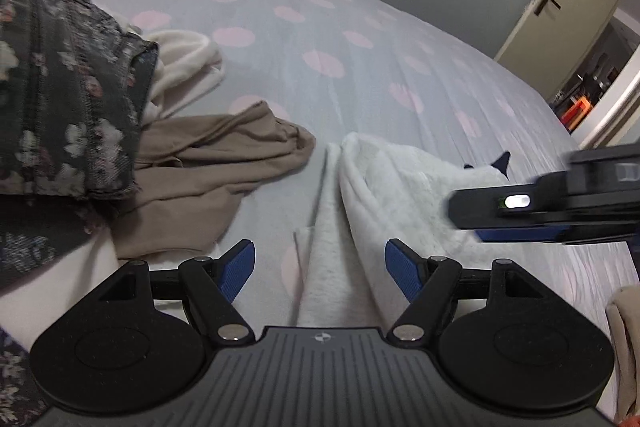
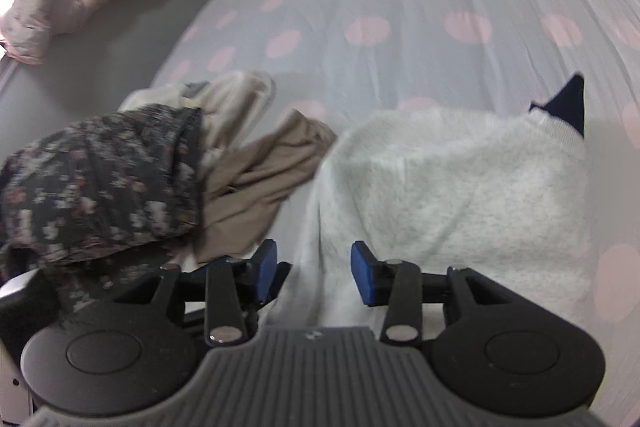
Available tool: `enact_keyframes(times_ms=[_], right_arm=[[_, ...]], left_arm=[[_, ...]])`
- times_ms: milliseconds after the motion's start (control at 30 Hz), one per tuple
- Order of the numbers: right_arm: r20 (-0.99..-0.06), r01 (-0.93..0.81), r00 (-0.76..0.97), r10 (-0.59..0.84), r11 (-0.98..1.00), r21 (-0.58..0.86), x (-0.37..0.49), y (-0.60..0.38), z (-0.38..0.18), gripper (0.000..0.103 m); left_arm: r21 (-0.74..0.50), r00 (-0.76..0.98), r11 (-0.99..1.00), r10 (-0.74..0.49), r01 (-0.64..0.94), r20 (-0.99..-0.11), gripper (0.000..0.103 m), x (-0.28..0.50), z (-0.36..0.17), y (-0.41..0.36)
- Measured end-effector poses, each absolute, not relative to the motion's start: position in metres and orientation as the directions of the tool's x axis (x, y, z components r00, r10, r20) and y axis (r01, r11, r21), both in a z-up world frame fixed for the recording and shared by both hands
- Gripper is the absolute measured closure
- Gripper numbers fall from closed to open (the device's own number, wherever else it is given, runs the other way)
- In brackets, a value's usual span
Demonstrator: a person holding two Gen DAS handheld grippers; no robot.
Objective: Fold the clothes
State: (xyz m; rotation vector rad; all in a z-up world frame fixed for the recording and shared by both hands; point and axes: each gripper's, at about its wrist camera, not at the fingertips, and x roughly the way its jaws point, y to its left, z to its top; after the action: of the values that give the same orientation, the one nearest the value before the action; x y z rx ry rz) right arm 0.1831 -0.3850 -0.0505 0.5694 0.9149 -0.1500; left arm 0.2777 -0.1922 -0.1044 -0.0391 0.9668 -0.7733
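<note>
Dark floral garment [image 2: 100, 179] heaped at the bed's left edge, tan garment [image 2: 264, 179] beside it, white fleece sweater [image 2: 460, 195] spread on the dotted bed [image 2: 400, 7], left tool [image 1: 320, 267] wide open over its folds, right tool [image 2: 314, 267] open, empty, above the sweater's left side

Both wrist cameras looked forward, low and close over the bed [image 1: 320, 27]; both views shared the white fleece garment [image 2: 460, 179] at lower centre.
</note>
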Motion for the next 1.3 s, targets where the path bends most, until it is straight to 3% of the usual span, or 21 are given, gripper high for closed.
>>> enact_keyframes(times_ms=[367, 633, 867, 1100, 1167, 1300], right_arm=[[-0.753, 0.319, 0.657, 0.033, 0.893, 0.318, 0.092, -0.371, -0.057, 0.055], [-0.71, 0.351, 0.699, -0.081, 0.904, 0.242, 0.036, -0.36, -0.08, 0.054], [-0.722, 0.327, 0.692, 0.007, 0.889, 0.322, 0.04, -0.352, -0.12, 0.06], [-0.737, 0.315, 0.676, -0.009, 0.908, 0.277, 0.048, -0.335, -0.152, 0.059], [-0.733, 0.291, 0.68, -0.024, 0.926, 0.24, 0.048, -0.329, -0.155, 0.059], [-0.708, 0.268, 0.706, 0.014, 0.92, 0.285, 0.04, -0.339, -0.154, 0.059]], left_arm=[[-0.439, 0.313, 0.696, -0.676, 0.568, -0.667, 0.032, 0.273, -0.085, -0.173], [-0.427, 0.275, 0.702, -0.653, 0.57, -0.706, 0.029, 0.245, -0.094, -0.176], [-0.414, 0.241, 0.707, -0.628, 0.573, -0.74, 0.028, 0.219, -0.102, -0.179], [-0.369, 0.238, 0.719, -0.591, 0.589, -0.771, 0.029, 0.211, -0.121, -0.182], [-0.356, 0.238, 0.722, -0.58, 0.593, -0.779, 0.047, 0.209, -0.126, -0.183], [-0.338, 0.239, 0.721, -0.569, 0.605, -0.787, 0.069, 0.204, -0.134, -0.184]])
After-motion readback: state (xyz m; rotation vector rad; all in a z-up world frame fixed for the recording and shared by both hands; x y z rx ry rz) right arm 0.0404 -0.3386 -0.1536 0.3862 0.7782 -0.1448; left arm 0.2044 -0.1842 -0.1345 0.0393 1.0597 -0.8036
